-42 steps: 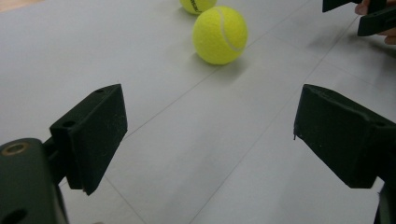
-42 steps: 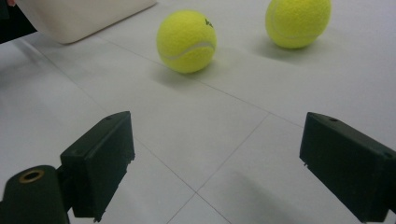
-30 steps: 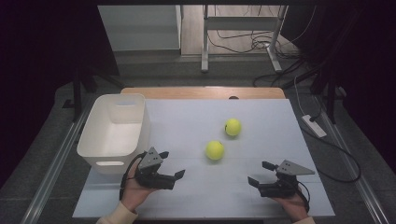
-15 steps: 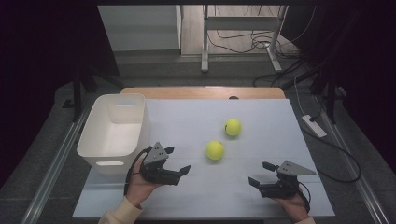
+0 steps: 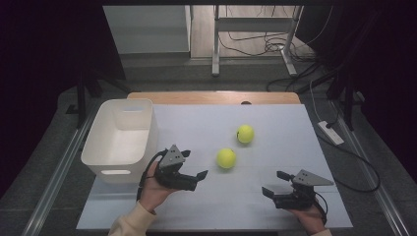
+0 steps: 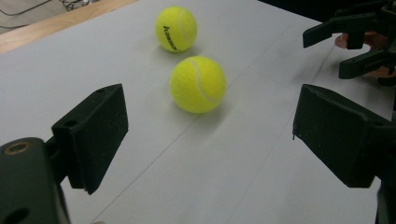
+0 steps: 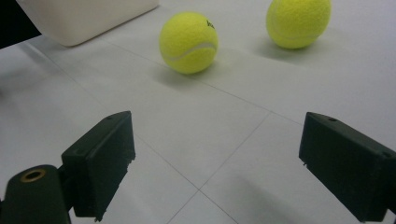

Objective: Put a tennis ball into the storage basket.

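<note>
Covering wooden table (image 5: 211,97), white sheet (image 5: 275,123), dark room

The left handheld gripper (image 5: 195,176) is a matte black, angular plastic body with a grey three-cornered plate on top and a black cable looping from its rear, and the sleeve (image 5: 129,223) behind it is cream-coloured and ribbed at the cuff. The right handheld gripper (image 5: 275,184) has the same black build, a grey three-cornered plate and a black cable curling at its back. In each gripper view the two jaws are thick, rectangular black blocks with a faintly grainy surface, and a brass-coloured ring sits in the black housing at lower left.
</note>
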The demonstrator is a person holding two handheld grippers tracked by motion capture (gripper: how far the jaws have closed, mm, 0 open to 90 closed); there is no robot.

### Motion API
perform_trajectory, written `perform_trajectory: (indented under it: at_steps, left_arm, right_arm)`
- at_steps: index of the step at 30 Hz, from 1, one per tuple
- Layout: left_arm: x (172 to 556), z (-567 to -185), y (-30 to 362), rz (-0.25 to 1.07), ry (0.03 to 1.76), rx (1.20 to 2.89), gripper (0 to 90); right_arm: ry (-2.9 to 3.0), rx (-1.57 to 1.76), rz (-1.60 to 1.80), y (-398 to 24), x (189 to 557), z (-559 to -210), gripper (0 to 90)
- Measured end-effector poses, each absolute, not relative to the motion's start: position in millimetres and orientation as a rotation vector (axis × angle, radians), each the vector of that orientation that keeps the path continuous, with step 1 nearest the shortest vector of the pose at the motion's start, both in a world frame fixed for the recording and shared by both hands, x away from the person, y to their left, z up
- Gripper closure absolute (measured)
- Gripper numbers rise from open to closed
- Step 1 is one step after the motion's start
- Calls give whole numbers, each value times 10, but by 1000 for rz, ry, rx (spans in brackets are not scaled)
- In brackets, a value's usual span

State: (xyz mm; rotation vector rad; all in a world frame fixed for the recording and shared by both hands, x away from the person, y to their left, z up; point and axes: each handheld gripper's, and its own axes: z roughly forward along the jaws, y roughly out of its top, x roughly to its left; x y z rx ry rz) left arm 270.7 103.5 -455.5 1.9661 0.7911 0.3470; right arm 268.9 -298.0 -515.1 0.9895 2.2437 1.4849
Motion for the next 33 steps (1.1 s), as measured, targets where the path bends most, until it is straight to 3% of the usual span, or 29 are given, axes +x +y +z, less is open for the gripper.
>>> perform_trajectory:
  at_steps: [33]
  left_arm:
    - [2955,-4517,747,284,761,2017,107]
  right_arm:
    - [2213,1008,1497,-2998,2707,-5149,110]
